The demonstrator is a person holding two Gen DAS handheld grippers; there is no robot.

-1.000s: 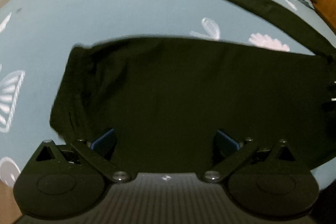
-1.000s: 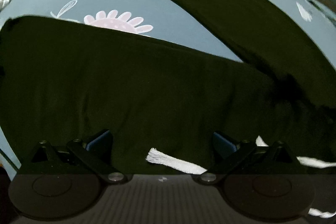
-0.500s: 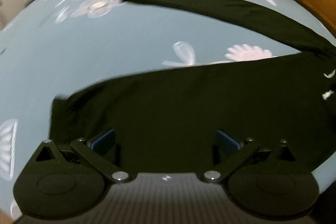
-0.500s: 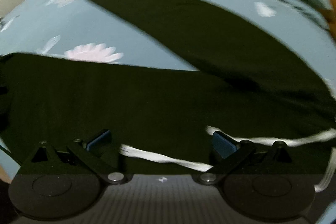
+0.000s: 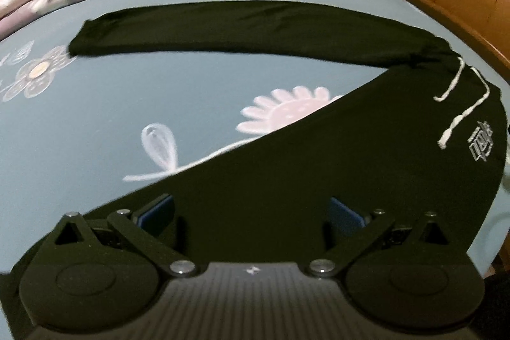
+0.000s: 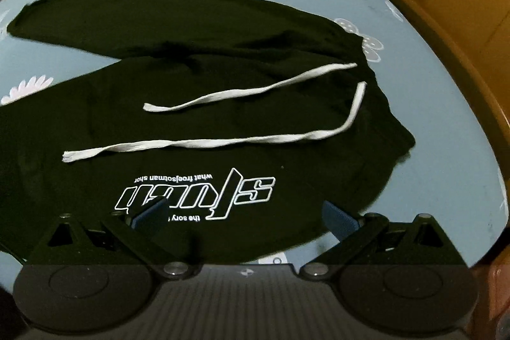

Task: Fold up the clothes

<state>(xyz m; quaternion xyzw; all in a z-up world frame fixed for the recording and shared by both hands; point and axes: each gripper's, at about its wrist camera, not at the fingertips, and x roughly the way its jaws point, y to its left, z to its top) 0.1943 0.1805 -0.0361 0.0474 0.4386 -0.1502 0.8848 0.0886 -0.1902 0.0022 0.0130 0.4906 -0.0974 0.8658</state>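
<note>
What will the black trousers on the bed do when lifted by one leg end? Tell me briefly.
Likely floppy: the black trousers lie flat and follow the bedsheet, so the rest should hang and drag. The white drawstrings lie loose on top and will probably dangle or slide. The thin-looking fabric suggests little weight, though that's uncertain.

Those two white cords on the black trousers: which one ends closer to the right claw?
The lower, longer cord, whose frayed end lies just above the printed logo. The shorter cord lies farther from the right claw, higher on the black trousers.
</note>
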